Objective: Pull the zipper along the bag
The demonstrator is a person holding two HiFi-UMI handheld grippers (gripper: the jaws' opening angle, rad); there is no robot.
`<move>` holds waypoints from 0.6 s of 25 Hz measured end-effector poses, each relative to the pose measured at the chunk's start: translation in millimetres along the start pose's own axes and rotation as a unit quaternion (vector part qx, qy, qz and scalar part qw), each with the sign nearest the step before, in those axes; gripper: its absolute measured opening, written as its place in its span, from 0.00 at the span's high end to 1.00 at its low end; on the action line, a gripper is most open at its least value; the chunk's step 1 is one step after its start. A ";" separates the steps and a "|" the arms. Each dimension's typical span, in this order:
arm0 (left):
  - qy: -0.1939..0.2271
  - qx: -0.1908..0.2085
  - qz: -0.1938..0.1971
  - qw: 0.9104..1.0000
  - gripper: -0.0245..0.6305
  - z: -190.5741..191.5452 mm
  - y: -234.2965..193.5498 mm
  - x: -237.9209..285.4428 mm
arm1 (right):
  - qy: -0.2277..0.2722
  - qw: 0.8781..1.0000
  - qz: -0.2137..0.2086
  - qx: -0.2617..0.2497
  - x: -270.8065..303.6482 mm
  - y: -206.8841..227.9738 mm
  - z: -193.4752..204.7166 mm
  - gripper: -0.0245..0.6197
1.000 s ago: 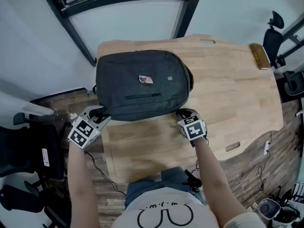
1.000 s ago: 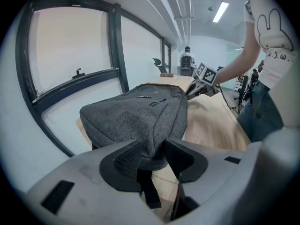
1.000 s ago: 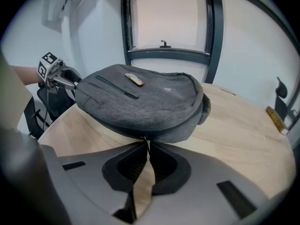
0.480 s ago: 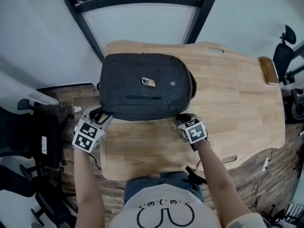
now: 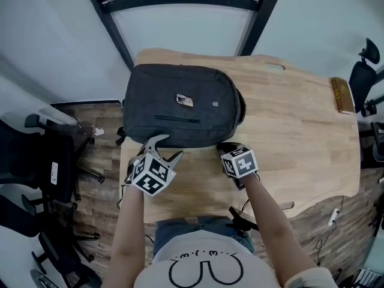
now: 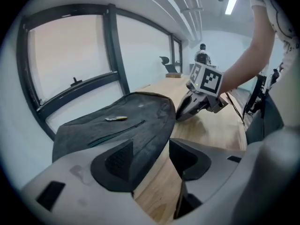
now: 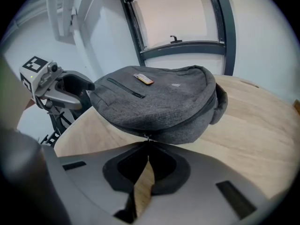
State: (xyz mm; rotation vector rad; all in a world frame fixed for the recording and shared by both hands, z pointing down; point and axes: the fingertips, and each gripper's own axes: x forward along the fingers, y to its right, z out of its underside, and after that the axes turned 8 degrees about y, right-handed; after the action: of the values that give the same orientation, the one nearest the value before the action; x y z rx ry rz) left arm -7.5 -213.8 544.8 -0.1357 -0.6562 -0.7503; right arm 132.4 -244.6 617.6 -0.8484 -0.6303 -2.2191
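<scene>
Left gripper (image 5: 167,147) has just spread its fingers, nothing between them; clamp the near edge of the bag (image 5: 180,110) on the tabletop (image 5: 300,119). Right gripper (image 5: 228,150) fingers pinch the zipper pull (image 7: 148,138); draw it steadily along the track.

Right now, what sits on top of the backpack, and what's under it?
A small flat orange-and-white item lies on the backpack, near its closed pocket zip. Beneath is the wooden table. The bag's contents are hidden.

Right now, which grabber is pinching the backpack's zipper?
The right gripper: its jaws are shut on the zipper pull of the backpack. The left gripper has jaws that have just been opening and grip nothing.
</scene>
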 end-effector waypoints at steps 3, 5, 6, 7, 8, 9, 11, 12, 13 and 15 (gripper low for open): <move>-0.032 0.033 0.031 0.998 0.62 -2.9 21.4 28.2 | 0.000 1.000 -0.020 0.017 -1.0 -2.2 -0.6 0.87; -0.047 0.060 0.050 0.996 0.62 -8.2 35.5 46.4 | 0.000 0.999 -0.038 0.037 -1.4 -4.4 -0.4 0.87; -0.052 0.076 0.056 0.994 0.62 -11.5 42.0 56.0 | 0.001 0.998 -0.043 0.043 -1.6 -5.2 -0.8 0.87; -0.056 0.094 0.062 0.992 0.62 -14.6 48.3 66.1 | 0.002 0.998 -0.047 0.047 -1.9 -5.8 -1.4 0.87; -0.060 0.111 0.067 0.990 0.62 -17.3 54.6 76.2 | 0.003 0.998 -0.049 0.050 -2.5 -6.3 -1.9 0.87; -0.062 0.126 0.070 0.988 0.62 -19.7 60.3 85.8 | 0.003 0.997 -0.051 0.052 -3.3 -6.9 -2.3 0.87; -0.067 0.149 0.063 0.985 0.62 -24.1 64.6 101.3 | 0.003 0.997 -0.056 0.056 -5.2 -8.4 -3.6 0.87; -0.070 0.157 0.054 0.984 0.67 -26.2 62.4 106.1 | 0.002 0.997 -0.059 0.055 -6.0 -8.7 -4.5 0.87; -0.075 0.160 0.049 0.983 0.75 -27.7 59.7 109.1 | 0.002 0.997 -0.061 0.053 -6.5 -8.5 -5.3 0.87; -0.092 0.151 0.053 0.983 0.77 -29.3 57.7 111.8 | 0.003 0.997 -0.062 0.045 -7.2 -6.7 -5.9 0.87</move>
State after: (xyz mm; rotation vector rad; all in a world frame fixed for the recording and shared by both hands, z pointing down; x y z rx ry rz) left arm 106.8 -247.3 594.8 0.0393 -0.9249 -0.5308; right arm 129.3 -241.0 607.1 -0.7753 -0.7935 -2.2846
